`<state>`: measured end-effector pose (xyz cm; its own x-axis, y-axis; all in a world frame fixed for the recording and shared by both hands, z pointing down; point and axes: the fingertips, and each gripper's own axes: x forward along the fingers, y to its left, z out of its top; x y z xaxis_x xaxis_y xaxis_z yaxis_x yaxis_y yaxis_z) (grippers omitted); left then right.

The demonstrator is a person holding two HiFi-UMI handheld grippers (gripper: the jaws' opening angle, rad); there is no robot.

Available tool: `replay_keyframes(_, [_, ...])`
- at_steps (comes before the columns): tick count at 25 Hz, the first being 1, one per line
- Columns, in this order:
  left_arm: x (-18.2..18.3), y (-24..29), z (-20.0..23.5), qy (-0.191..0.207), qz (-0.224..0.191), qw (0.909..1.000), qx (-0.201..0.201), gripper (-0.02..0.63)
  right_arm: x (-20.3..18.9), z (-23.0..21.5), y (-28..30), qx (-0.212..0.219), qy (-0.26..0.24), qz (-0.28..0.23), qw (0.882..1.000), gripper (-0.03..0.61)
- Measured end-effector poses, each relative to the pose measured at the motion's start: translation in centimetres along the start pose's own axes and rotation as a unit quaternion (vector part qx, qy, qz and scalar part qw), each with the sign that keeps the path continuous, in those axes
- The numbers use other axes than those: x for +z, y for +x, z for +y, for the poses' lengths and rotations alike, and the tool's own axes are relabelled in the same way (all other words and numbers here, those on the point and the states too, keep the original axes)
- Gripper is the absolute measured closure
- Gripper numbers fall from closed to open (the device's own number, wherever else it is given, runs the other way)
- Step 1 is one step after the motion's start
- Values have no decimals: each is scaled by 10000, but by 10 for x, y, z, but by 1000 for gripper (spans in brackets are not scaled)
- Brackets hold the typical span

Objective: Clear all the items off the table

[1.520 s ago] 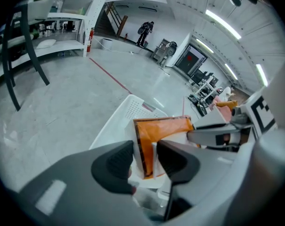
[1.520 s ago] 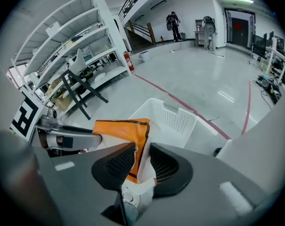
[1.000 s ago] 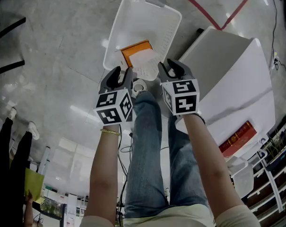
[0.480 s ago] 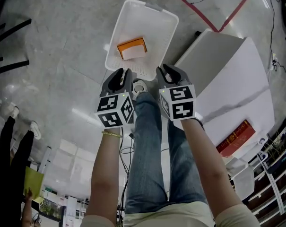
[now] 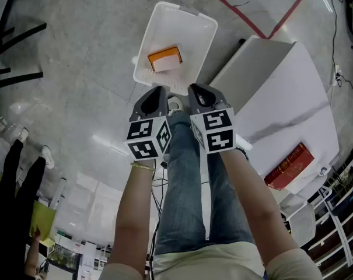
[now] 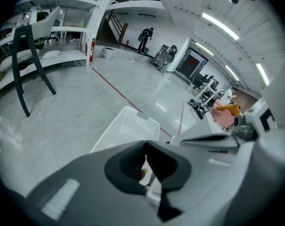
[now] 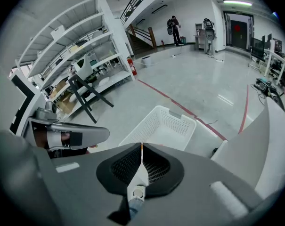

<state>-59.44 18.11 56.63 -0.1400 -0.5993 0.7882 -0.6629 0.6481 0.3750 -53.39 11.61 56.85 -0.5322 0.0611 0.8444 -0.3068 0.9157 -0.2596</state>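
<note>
Okay, basket (image 5: 204,29) is sitting on open floor (image 5: 77,51) at 12 o'clock, box (image 5: 164,58) lying inside; table (image 5: 281,92) edge at 2. Left gripper (image 5: 157,90) and right gripper (image 5: 195,89) are hovering empty, jaws just closed together.

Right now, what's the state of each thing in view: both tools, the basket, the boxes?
left tool: shut, jaws just closed, nothing between them
right tool: shut, jaws just closed, nothing between them
white basket: upright on the floor, open-topped, holding the orange box
orange box: lying flat in the basket
red box: lying flat on the white table, not yet cleared
</note>
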Motion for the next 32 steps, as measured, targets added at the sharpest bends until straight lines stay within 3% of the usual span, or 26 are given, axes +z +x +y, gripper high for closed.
replay_keyframes(32, [14, -55, -48, 412, 98, 9987, -269, 604, 21, 22, -72, -116, 316, -633, 9974, 580])
